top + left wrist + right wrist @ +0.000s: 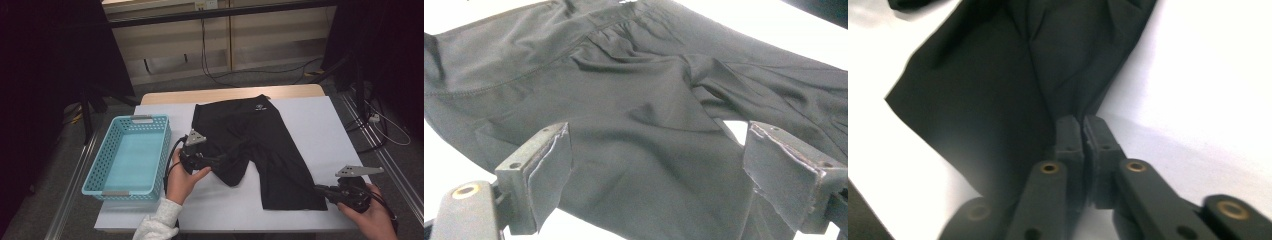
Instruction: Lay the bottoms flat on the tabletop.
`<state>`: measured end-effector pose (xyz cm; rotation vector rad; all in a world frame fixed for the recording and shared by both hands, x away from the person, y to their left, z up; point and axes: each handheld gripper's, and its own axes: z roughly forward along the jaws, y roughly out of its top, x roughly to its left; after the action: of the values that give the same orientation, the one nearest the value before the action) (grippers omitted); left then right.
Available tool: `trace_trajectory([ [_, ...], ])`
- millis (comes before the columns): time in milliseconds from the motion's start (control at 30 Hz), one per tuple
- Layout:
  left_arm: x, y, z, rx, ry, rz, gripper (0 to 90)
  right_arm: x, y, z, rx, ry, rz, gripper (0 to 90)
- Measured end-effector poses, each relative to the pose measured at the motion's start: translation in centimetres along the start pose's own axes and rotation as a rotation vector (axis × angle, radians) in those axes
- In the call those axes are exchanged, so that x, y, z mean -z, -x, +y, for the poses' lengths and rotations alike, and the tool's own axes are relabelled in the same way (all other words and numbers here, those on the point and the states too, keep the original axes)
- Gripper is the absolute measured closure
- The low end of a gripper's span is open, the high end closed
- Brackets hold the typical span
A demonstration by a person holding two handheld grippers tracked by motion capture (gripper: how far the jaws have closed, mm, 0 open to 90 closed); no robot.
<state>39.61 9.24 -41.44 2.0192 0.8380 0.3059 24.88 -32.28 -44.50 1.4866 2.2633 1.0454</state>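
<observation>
In the middle of the high view, black shorts (pixel 260 150) lie spread on a white table (pixel 325 120), waistband toward the top of the frame. There's a small white logo (pixel 259 106) by the waistband, too tiny to read. The left gripper (pixel 216 161) sits over the left leg hem, jaws spread wide with cloth lying between them, not pinched. The right gripper (pixel 320 189), lower right, has its jaws nearly pressed together on the corner of the other leg hem. A blue basket (pixel 131 156) stands at the left.
</observation>
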Motion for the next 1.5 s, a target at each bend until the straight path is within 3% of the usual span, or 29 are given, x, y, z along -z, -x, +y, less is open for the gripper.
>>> trace_trajectory([
  [200, 0.0, -0.1, -0.1, -0.001, -0.011, 0.006, 12.8, -0.1, 0.8, 1.5, 0.011, 0.042, -0.042, 64.4],
  [267, -0.1, -0.2, -0.2, 0.0, -0.015, 0.003, 12.8, -0.5, 1.3, 2.3, 0.013, 0.052, -0.078, 63.0],
  [533, 0.0, -0.3, -0.6, 0.004, -0.02, 0.009, 12.8, -4.6, 3.6, 5.7, -0.028, 0.086, -0.141, 54.5],
  [800, 0.4, -0.8, -1.3, 0.014, -0.027, 0.024, 12.7, -7.4, 5.0, 8.3, -0.043, 0.123, -0.172, 54.6],
  [967, 0.7, -0.9, -1.8, 0.029, -0.029, 0.034, 12.6, -9.0, 5.5, 9.3, -0.063, 0.124, -0.166, 54.4],
  [1067, 0.8, -1.0, -1.9, 0.024, -0.034, 0.043, 12.7, -10.0, 5.8, 9.7, -0.072, 0.093, -0.164, 54.1],
  [1233, 0.9, -1.2, -2.3, 0.035, -0.043, 0.051, 12.7, -10.6, 6.0, 10.2, -0.075, 0.09, -0.175, 55.3],
  [1300, 0.8, -1.2, -2.4, 0.04, -0.039, 0.051, 12.7, -10.8, 6.0, 10.3, -0.081, 0.097, -0.156, 55.9],
  [1433, 1.0, -1.2, -2.4, 0.038, -0.04, 0.055, 12.7, -11.0, 5.7, 10.4, -0.06, 0.091, -0.179, 63.5],
  [1500, 1.0, -1.2, -2.5, 0.041, -0.039, 0.057, 12.7, -10.9, 5.7, 10.4, -0.05, 0.084, -0.178, 74.9],
])
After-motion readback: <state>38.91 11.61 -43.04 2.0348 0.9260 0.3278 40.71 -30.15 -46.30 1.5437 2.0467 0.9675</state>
